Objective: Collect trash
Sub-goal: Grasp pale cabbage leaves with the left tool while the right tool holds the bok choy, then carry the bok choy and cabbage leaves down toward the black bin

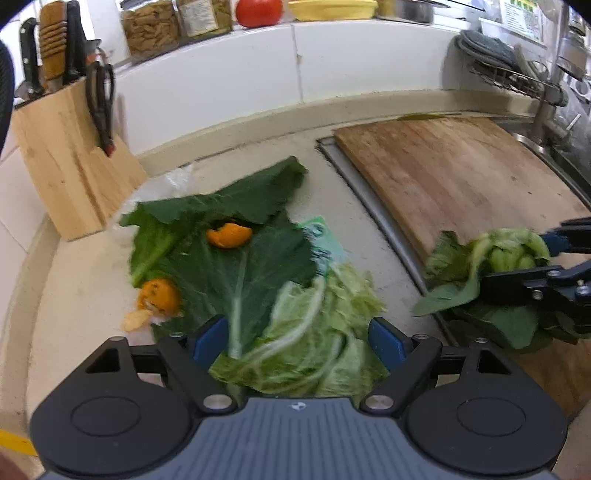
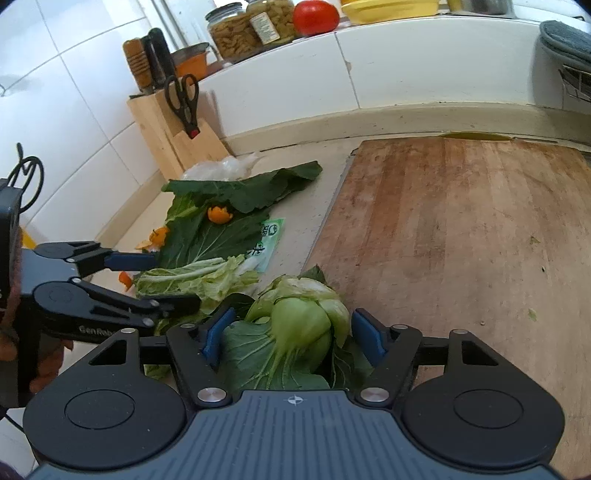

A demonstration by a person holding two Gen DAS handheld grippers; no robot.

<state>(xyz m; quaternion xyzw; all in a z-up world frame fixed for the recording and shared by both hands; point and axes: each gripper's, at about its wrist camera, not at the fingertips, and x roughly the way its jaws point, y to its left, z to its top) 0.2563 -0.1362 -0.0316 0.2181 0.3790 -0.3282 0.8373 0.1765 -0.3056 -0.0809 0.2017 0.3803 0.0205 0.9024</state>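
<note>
Jaws on both sides spread around greens, nothing pinched yet.
My right gripper (image 2: 291, 338) straddles the bok choy stub (image 2: 301, 321) at the cutting board (image 2: 461, 229) edge; left gripper (image 1: 299, 341) brackets limp cabbage leaves (image 1: 314, 332) on the worktop (image 1: 74, 314); I'd grip the stub's firm base, it's light, leaves floppy.

Two black hand-held grippers with blue pads, the left (image 1: 297, 341) and the right (image 2: 293, 338); one worn wooden cutting board (image 2: 461, 236); one wooden knife block (image 2: 173, 136) with one pair of black scissors (image 2: 183, 101); two glass jars of dried food (image 2: 236, 31); one red tomato (image 2: 316, 16); one yellow bowl (image 2: 388, 9); at least three orange peel pieces (image 1: 229, 235); one green printed wrapper (image 2: 267, 242); several loose green leaves, not countable
</note>
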